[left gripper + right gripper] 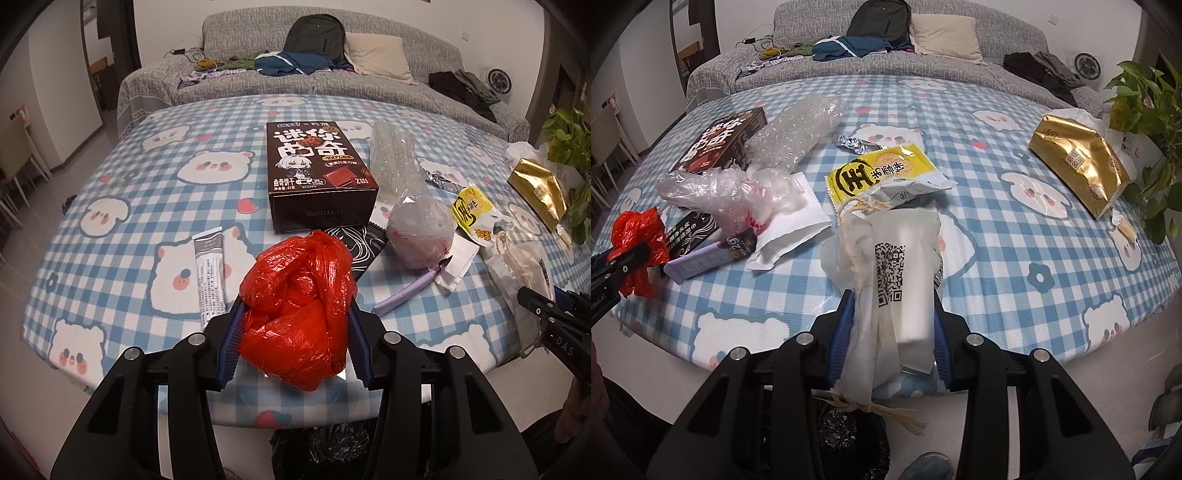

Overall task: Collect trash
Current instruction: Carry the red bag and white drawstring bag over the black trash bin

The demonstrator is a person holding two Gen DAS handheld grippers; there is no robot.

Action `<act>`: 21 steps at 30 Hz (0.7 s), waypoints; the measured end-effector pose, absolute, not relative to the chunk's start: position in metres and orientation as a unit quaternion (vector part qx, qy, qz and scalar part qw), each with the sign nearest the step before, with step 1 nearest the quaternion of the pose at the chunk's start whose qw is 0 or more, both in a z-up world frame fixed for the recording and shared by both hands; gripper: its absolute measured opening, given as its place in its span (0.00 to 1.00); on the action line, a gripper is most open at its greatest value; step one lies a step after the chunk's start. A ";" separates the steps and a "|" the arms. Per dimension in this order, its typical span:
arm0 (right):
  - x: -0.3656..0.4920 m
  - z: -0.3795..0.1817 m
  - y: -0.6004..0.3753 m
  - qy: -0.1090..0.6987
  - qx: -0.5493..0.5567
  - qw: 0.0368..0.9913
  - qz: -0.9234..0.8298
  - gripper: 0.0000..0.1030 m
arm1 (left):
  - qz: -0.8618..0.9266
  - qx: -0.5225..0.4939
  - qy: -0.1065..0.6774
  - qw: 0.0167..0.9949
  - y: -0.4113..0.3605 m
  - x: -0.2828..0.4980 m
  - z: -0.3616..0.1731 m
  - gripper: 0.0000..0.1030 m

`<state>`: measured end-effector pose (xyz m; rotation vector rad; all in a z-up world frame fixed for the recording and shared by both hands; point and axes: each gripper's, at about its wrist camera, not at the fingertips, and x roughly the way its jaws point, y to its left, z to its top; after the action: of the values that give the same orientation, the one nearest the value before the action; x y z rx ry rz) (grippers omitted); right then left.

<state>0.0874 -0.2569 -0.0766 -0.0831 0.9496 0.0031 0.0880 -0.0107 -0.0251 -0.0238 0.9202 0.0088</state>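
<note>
Note: your left gripper (295, 332) clamps the soft, light red bag (299, 295); your right gripper (892, 332) pinches the limp white wrapper (886, 273) near the table's front edge.

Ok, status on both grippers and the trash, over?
Left hand-held gripper shut on red bag. Right hand-held gripper shut on white bag. Bin below table edge, path clear. Box, wrappers left on table.

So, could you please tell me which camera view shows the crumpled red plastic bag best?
The left wrist view: the crumpled red plastic bag sits centred and whole between the left gripper pads. The right wrist view catches only part of it at the left edge.
</note>
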 end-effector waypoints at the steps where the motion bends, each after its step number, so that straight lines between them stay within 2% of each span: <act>1: 0.085 -0.074 -0.255 0.455 -0.041 0.890 0.003 0.36 | 0.005 -0.011 0.443 0.896 -0.010 0.086 -0.023 0.47; 21: 0.041 -0.050 -0.230 0.424 -0.042 0.904 0.020 0.36 | 0.007 -0.022 0.428 0.903 -0.001 0.032 -0.006 0.47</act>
<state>0.0407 -0.2304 -0.0503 -0.0873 0.8766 0.0418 0.0322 -0.0015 -0.0058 -0.0457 0.8853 0.0148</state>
